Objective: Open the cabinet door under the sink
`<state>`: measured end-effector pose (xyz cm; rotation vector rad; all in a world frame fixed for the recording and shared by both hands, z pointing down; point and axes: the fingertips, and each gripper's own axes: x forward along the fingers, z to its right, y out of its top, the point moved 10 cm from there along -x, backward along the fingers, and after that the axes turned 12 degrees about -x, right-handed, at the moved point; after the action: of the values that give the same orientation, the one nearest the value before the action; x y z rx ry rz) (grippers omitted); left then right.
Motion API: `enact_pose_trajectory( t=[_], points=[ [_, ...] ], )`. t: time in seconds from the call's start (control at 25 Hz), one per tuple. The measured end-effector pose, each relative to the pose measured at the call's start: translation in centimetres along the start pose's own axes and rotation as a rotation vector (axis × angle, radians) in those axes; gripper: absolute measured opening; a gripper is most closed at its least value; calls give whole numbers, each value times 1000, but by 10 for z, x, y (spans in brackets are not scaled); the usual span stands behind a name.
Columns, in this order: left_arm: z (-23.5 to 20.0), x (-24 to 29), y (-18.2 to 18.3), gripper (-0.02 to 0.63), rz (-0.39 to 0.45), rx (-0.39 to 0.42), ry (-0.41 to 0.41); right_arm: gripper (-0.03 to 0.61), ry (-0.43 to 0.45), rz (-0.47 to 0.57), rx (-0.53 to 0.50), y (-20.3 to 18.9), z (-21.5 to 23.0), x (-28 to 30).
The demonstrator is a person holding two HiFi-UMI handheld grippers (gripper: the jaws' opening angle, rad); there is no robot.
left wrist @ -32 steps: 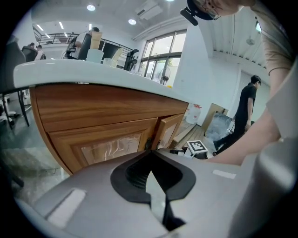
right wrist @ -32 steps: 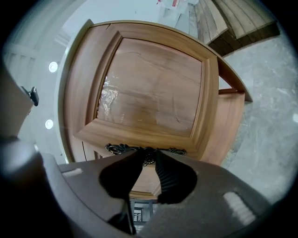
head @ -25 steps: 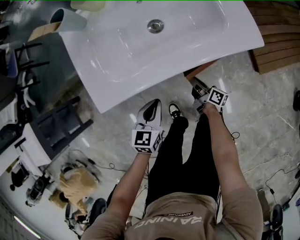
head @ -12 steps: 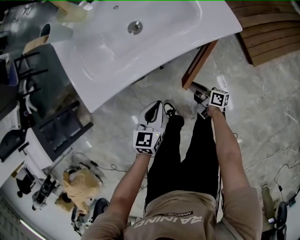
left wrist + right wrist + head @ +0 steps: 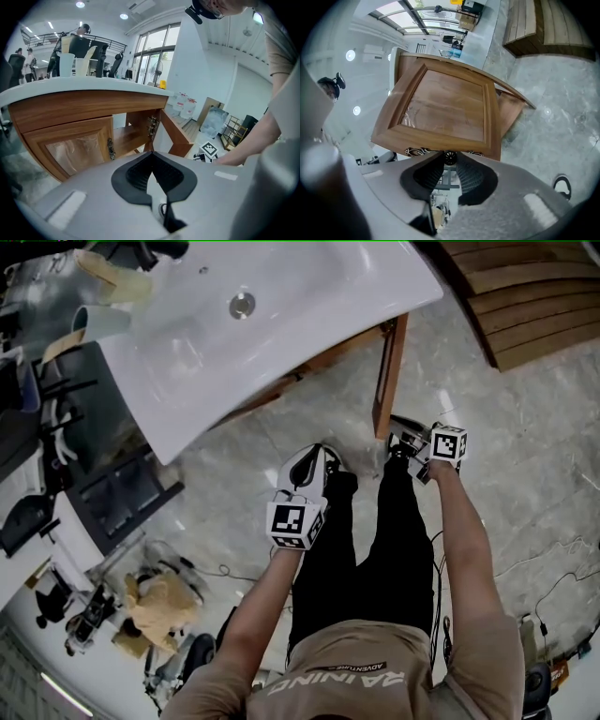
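Observation:
A white sink (image 5: 309,296) tops a wooden cabinet. The cabinet's right door (image 5: 387,371) stands swung out over the marble floor, edge-on in the head view. In the right gripper view the same door (image 5: 445,108) fills the middle, and its small round knob (image 5: 450,158) sits between the pads. My right gripper (image 5: 405,442) (image 5: 450,162) is shut on that knob. My left gripper (image 5: 309,465) (image 5: 152,160) hangs in front of the cabinet with its tips together and nothing in them. The left door (image 5: 77,150) is closed, and the opened compartment (image 5: 133,136) shows beside it.
Wooden planks (image 5: 525,296) lie at the top right. A dark rack (image 5: 122,493) stands left of the cabinet, with bags and gear (image 5: 159,601) below it. Cables (image 5: 553,568) trail on the floor at the right. The person's legs (image 5: 366,540) stand between the grippers.
The right door has swung from nearly closed to wide open, drawn by my right gripper on its knob. Both grippers have moved back from the cabinet, and the sink sits further up and left.

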<state>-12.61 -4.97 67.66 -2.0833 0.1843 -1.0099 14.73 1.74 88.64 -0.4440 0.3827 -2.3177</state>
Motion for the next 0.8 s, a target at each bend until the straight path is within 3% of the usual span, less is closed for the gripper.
enact_pose_trajectory(
  t=[0.24,0.8],
  points=[
    [31,24,0,18,-14,2,-2,78,6,-98,-64,17,12,-33],
    [90,60,12,18,-42,36,-32,81,-137,-93,-144,74,52,-117]
  ],
)
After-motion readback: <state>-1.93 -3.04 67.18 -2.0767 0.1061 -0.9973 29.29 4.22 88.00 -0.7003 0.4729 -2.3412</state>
